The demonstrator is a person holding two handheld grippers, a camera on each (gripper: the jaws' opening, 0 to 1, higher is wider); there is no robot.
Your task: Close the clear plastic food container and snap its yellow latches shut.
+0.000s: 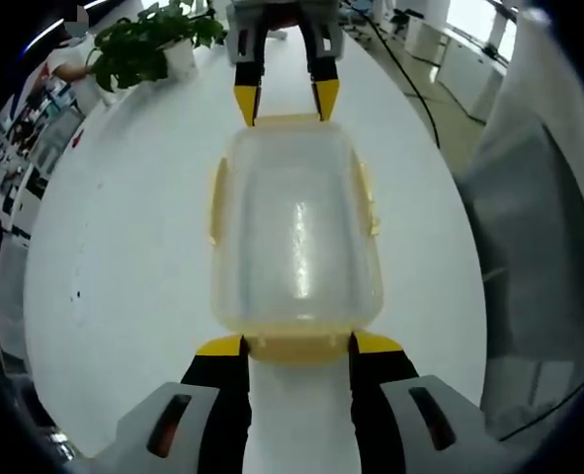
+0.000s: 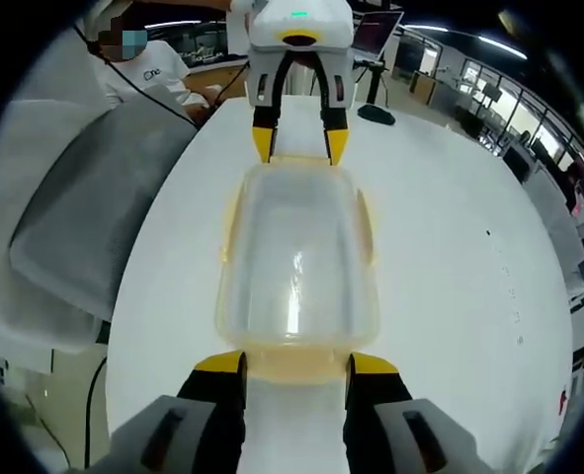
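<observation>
- Container [image 1: 293,237] lies lid-on along the white worktop [image 1: 124,257], between both grippers
- left gripper [image 1: 296,346] fingers spread, flanking the near end latch [image 1: 296,348]; right gripper [image 2: 296,363] likewise at the opposite end, apparently bracing it for snapping

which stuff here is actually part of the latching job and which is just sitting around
Part of the job:
- clear plastic food container, lid on
- yellow latches at its ends and sides
- left gripper at one end
- right gripper at the opposite end

Just around:
- potted plant
- white table
- grey tray
- laptop
</observation>
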